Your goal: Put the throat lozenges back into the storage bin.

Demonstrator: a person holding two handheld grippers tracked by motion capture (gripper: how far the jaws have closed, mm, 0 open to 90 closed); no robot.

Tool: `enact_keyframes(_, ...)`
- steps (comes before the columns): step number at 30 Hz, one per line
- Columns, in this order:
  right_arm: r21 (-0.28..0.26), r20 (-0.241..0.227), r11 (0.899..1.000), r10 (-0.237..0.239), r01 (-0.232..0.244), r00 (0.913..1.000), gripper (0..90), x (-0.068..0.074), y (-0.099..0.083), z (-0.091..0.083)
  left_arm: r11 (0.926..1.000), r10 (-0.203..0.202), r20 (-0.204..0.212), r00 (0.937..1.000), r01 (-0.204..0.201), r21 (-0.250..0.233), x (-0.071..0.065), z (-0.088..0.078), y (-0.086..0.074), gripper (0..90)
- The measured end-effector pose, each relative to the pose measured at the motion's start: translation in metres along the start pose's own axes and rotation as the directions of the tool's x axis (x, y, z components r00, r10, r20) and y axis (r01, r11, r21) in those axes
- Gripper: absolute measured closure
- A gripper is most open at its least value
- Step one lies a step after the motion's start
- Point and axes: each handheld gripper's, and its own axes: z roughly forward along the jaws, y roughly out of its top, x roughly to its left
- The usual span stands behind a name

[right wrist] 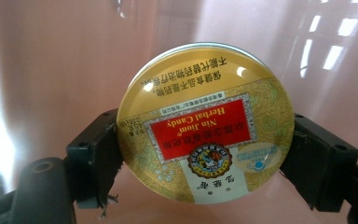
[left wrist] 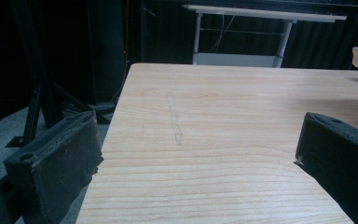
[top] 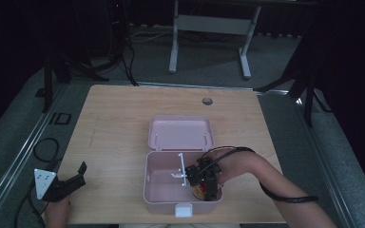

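A pink lunch box (top: 161, 199) lies open near the table's front edge, its lid (top: 180, 133) flat behind it and a white divider (top: 182, 168) standing inside. My right gripper (top: 202, 186) reaches down into the box's right compartment, shut on a round yellow candy tin (right wrist: 206, 122) with a red label; the tin (top: 199, 191) peeks out under the jaws. The black jaws press the tin's left and right edges, with pink box wall (right wrist: 65, 56) behind. My left gripper (top: 78, 176) rests at the table's front left corner, open, nothing between its jaws (left wrist: 196, 154).
The wooden table (top: 119, 123) has a round cable hole (top: 207, 101) at the back. A white latch (top: 184, 210) sticks out of the box's front. Cables trail from both grippers. A white-legged desk (top: 209, 28) stands beyond on the grey floor.
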Motion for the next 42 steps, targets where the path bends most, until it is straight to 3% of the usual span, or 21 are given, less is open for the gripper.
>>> enact_keyframes(6,0.052,-0.019,0.999,0.008,-0.007,0.9998,19.8,-0.003,0.001,0.014,1.0000,0.002,0.001,1.0000,-0.002,0.001,0.000,0.000,0.000,0.4)
enact_keyframes(20,0.051,-0.030,0.998,0.042,-0.041,0.9987,16.9,-0.009,0.002,0.017,1.0000,0.002,0.001,1.0000,-0.002,0.003,0.000,0.000,0.000,0.3)
enact_keyframes(27,0.037,-0.025,0.998,0.049,-0.048,0.9985,15.2,-0.009,0.001,0.006,1.0000,0.002,0.002,1.0000,-0.002,0.003,0.000,0.000,0.000,0.3)
enact_keyframes(31,-0.029,-0.015,0.999,0.044,-0.045,0.9989,14.5,-0.004,-0.004,-0.009,1.0000,0.000,0.003,1.0000,0.000,0.002,0.000,0.000,0.000,0.3)
enact_keyframes(35,-0.112,0.004,0.993,0.041,-0.040,0.9991,13.0,0.003,-0.014,-0.029,1.0000,0.001,0.001,1.0000,-0.001,0.003,0.000,0.000,0.000,0.3)
enact_keyframes(39,-0.196,0.055,0.979,0.068,-0.056,0.9962,13.0,0.012,-0.030,-0.051,1.0000,0.002,0.000,1.0000,-0.002,0.004,0.000,0.000,0.000,0.3)
enact_keyframes(42,-0.270,0.087,0.961,0.084,-0.058,0.9927,13.0,0.018,-0.048,-0.066,1.0000,0.003,-0.001,1.0000,-0.003,0.004,0.000,0.000,0.000,0.3)
